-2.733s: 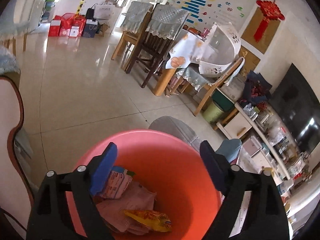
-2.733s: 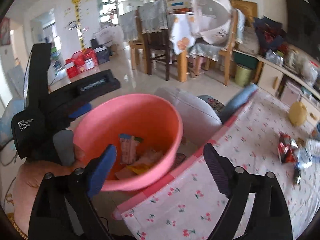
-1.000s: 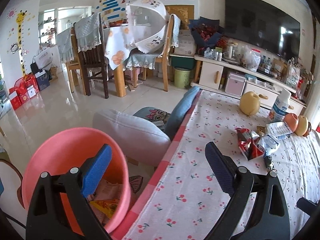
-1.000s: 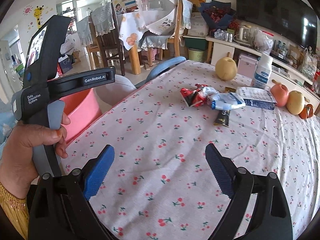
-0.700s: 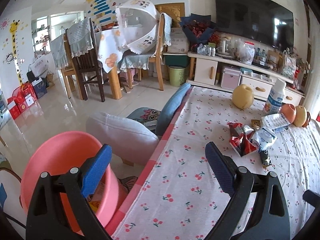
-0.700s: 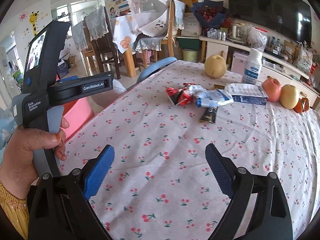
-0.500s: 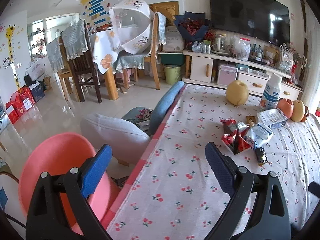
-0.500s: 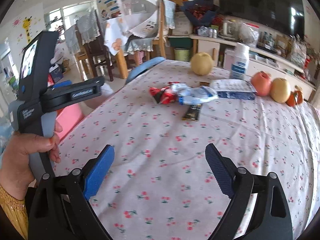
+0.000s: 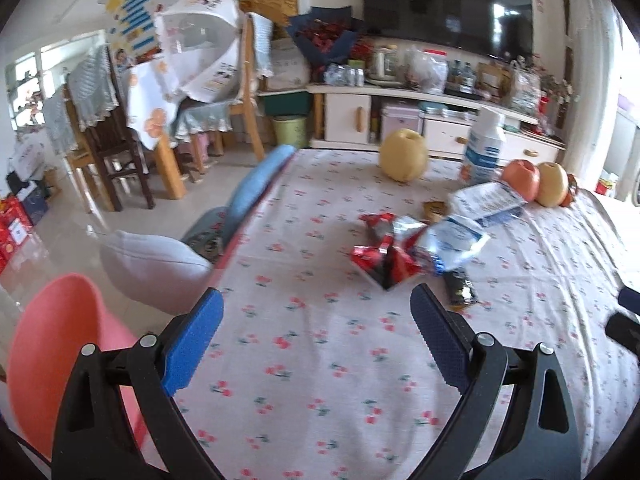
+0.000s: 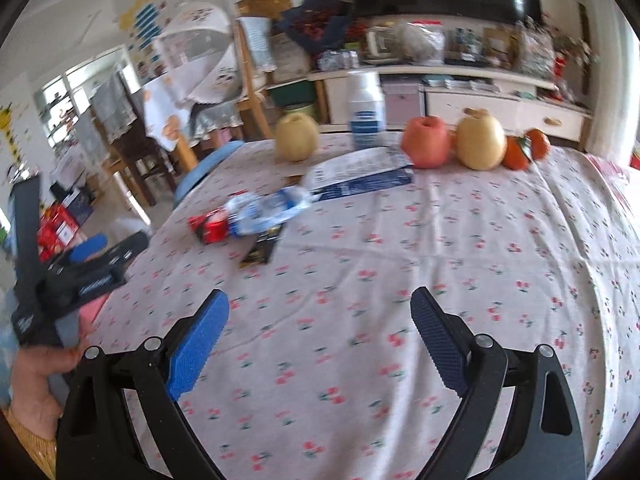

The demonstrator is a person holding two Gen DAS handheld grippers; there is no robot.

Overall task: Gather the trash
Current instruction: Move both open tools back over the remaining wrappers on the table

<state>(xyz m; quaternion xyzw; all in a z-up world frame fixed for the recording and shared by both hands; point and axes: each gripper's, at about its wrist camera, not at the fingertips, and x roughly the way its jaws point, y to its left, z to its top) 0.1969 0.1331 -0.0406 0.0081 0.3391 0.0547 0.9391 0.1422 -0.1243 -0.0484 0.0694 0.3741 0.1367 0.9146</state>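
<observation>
My left tongs (image 9: 312,334) spread and empty over the table (image 9: 320,380), red wrapper (image 9: 384,258) centre frame, pink bin (image 9: 52,344) lower left, my right tongs (image 10: 318,330) spread, empty

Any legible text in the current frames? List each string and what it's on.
None can be read.
Left gripper body: white lettering, blurred.
White bottle, blue label: print blurred.
Blue-and-white box: print too small.
Red wrapper and blue-white wrapper: crumpled, illegible.
Wall chart: too far.
</observation>
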